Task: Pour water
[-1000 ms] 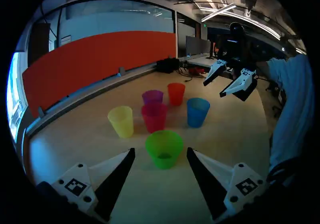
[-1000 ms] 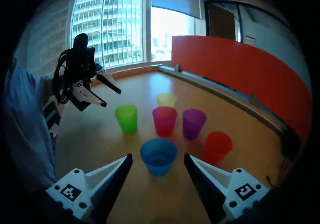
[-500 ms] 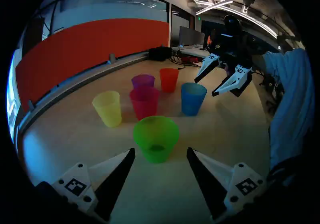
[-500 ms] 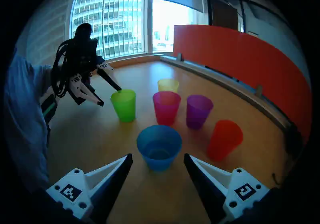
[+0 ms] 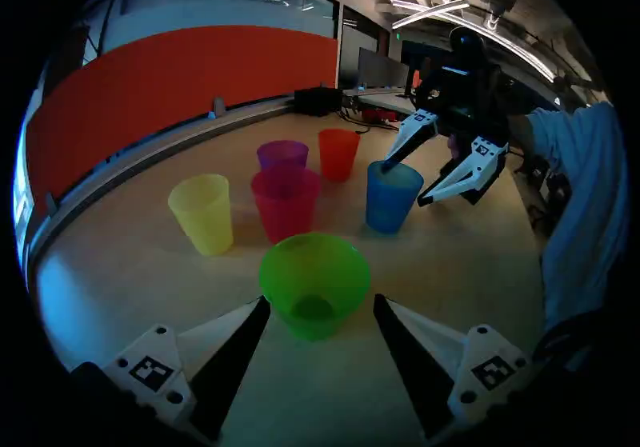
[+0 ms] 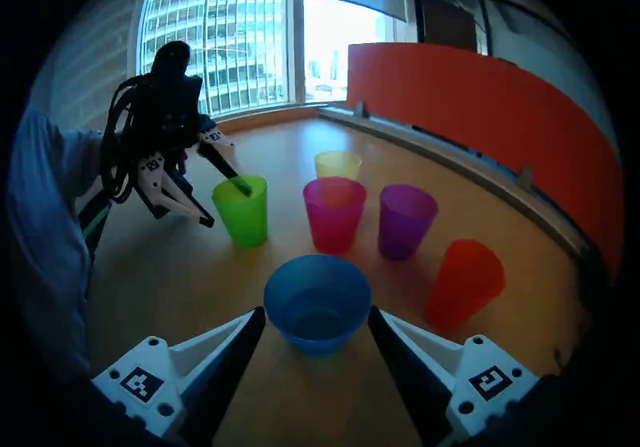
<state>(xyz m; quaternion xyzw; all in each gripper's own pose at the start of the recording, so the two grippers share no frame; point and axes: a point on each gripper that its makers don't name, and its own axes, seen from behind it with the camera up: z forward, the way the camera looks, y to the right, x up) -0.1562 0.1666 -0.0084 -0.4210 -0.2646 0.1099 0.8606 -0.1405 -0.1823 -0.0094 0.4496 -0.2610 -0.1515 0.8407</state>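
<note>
While flanking green cup (image 5: 314,279) (left tool (image 5: 320,307), spread) and blue cup (image 6: 318,299) (right tool (image 6: 318,315), spread) near pink cup (image 5: 286,203): neither gripped nor poured yet.

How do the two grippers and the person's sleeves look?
The left gripper and right gripper are alike: two long pointed fingers, white outside and black inside, each with a square black-and-white marker at its base. The body behind is black, with black cables. The sleeve is light blue.
</note>
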